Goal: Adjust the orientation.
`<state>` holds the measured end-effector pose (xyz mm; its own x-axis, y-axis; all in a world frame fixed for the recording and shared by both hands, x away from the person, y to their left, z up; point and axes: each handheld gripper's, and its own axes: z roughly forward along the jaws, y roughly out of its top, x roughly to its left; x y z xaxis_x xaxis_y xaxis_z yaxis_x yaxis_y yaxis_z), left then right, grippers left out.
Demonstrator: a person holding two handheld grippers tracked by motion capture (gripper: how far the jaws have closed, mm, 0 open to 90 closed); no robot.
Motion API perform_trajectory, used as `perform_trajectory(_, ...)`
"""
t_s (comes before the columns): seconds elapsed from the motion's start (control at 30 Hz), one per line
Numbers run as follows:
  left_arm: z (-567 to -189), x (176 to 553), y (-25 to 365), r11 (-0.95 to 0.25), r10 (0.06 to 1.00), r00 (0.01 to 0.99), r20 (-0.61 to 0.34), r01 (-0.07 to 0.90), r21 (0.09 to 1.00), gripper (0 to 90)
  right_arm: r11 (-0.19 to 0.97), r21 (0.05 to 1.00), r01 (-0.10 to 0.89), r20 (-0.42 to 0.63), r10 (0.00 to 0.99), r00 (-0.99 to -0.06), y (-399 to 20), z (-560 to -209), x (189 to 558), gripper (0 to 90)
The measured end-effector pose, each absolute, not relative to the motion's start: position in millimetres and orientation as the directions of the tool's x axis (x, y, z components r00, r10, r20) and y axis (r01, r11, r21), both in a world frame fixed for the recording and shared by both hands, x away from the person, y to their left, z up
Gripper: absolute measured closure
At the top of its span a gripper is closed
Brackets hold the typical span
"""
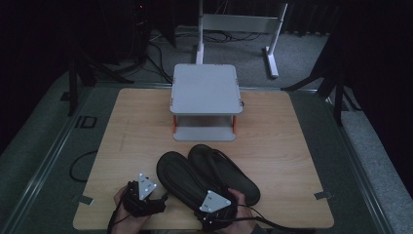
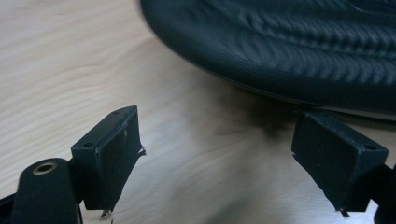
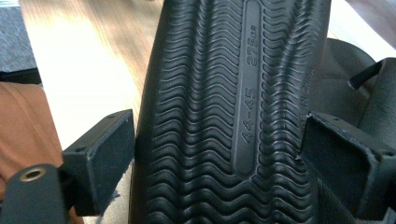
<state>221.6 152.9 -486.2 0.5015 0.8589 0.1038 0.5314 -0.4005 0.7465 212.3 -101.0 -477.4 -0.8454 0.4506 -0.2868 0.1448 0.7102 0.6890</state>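
Two black flip-flops lie on the wooden table near its front edge. The left flip-flop lies sole up and leans on the right flip-flop, which lies strap up. My right gripper is at the heel of the overturned one. In the right gripper view its wavy sole, marked 44-45, spans the gap of the right gripper, whose jaws stand wide apart on either side. My left gripper is open over bare wood just left of that flip-flop. In the left gripper view the flip-flop's edge lies beyond the left gripper.
A grey two-level stand with orange posts sits at the back middle of the table. Wood lies bare to its left and right. The strap-up flip-flop shows at the right of the right gripper view, a hand at its left edge.
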Motion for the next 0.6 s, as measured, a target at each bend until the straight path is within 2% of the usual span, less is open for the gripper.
perform_trajectory(0.07, -487.6, 221.2, 150.5, -0.409, 0.853, 0.511, 0.104, 0.533, 0.741, 16.5, 0.710, 0.689, 0.145, -0.287, 0.451, -0.845, -100.8, -477.3, 211.9, 10.3)
perform_trajectory(0.17, -489.3, 218.5, 145.2, -0.435, 0.824, 0.560, 0.089, 0.524, 0.732, 22.7, 0.714, 0.686, 0.142, -0.293, 0.449, -0.844, -100.9, -476.6, 211.2, 10.4)
perform_trajectory(0.27, -487.3, 216.6, 140.1, -0.447, 0.804, 0.589, 0.083, 0.505, 0.738, 33.1, 0.710, 0.691, 0.133, -0.289, 0.441, -0.850, -101.7, -475.1, 209.9, 18.3)
perform_trajectory(0.3, -486.4, 215.9, 138.0, -0.455, 0.804, 0.586, 0.100, 0.497, 0.739, 33.2, 0.709, 0.694, 0.128, -0.285, 0.433, -0.855, -102.0, -474.6, 209.0, 23.9)
perform_trajectory(0.47, -476.8, 215.5, 134.9, -0.448, 0.808, 0.576, 0.124, 0.463, 0.765, 33.3, 0.675, 0.731, 0.104, -0.271, 0.427, -0.863, -105.1, -467.4, 205.3, 36.8)
perform_trajectory(0.6, -468.0, 218.5, 133.3, -0.439, 0.803, 0.583, 0.122, 0.441, 0.782, 35.8, 0.648, 0.756, 0.091, -0.271, 0.437, -0.858, -109.6, -458.1, 205.3, 38.2)
